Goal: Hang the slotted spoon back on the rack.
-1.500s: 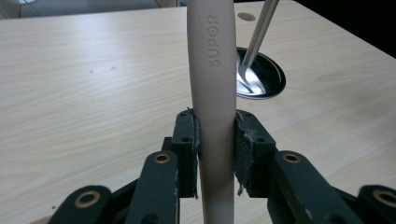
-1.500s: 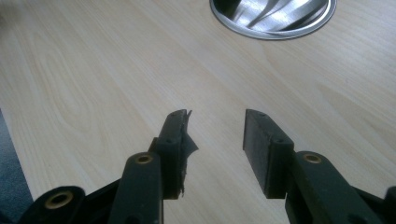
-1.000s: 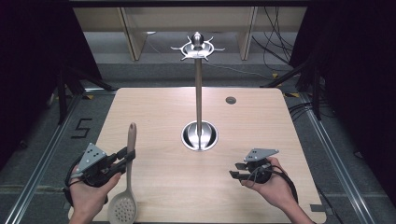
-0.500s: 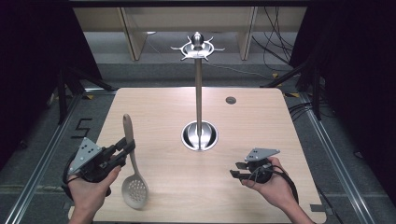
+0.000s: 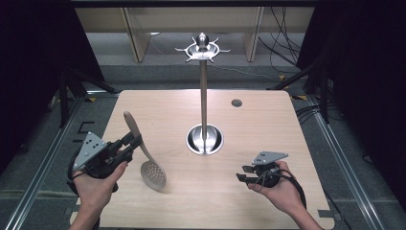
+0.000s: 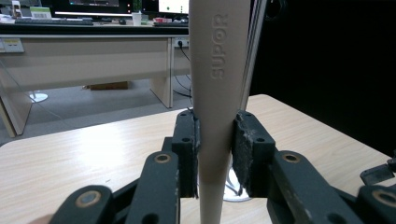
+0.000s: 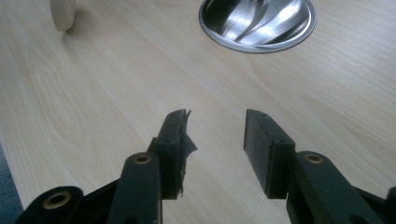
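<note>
Beige slotted spoon (image 5: 143, 155) clamped in left gripper (image 5: 131, 145); right gripper (image 5: 245, 174) fingers parted above table (image 5: 268, 124).

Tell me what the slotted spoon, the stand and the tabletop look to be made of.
Slotted spoon: matte beige, probably plastic or silicone; the brand name is moulded into its handle. Stand: polished metal, likely steel, with mirror glints on its base. Tabletop: pale wood grain, possibly laminate.
</note>
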The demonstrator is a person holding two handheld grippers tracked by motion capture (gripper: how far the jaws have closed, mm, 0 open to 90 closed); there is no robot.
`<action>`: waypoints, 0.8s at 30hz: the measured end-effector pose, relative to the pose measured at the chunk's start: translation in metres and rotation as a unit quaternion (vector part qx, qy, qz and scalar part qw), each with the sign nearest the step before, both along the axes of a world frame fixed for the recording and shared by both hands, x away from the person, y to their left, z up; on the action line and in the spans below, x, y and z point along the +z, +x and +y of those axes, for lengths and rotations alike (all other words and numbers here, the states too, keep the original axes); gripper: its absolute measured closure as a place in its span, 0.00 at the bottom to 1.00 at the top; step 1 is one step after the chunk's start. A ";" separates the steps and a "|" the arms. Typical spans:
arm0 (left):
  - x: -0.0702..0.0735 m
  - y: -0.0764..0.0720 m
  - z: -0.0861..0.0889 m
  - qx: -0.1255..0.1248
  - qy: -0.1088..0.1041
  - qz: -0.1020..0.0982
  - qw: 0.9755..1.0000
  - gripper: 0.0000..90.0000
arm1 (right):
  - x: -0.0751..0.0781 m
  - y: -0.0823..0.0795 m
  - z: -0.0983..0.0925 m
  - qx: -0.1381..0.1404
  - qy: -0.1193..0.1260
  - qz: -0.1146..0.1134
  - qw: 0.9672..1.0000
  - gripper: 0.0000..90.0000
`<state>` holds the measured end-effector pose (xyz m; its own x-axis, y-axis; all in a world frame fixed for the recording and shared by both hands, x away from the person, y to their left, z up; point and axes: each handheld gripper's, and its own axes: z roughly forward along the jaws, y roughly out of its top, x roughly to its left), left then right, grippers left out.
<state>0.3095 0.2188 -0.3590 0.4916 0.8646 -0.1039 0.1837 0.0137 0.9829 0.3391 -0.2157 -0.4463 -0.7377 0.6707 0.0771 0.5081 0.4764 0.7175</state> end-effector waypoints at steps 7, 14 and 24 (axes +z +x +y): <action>0.008 0.004 -0.003 -0.003 -0.005 -0.009 1.000 0.79 | 0.000 0.000 0.000 -0.001 0.000 -0.002 1.000 0.66; 0.013 0.009 -0.006 -0.011 0.001 -0.015 1.000 0.79 | 0.001 -0.001 0.000 -0.005 0.002 0.000 1.000 0.66; 0.016 0.014 -0.010 -0.027 0.028 -0.011 0.999 0.79 | 0.001 -0.001 -0.002 -0.005 -0.001 -0.002 1.000 0.66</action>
<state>0.3239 0.2084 -0.3434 0.5401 0.8404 -0.0450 0.1603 -0.0503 0.9858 0.3386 -0.2173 -0.4449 -0.7315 0.6780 0.0730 0.5100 0.4729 0.7185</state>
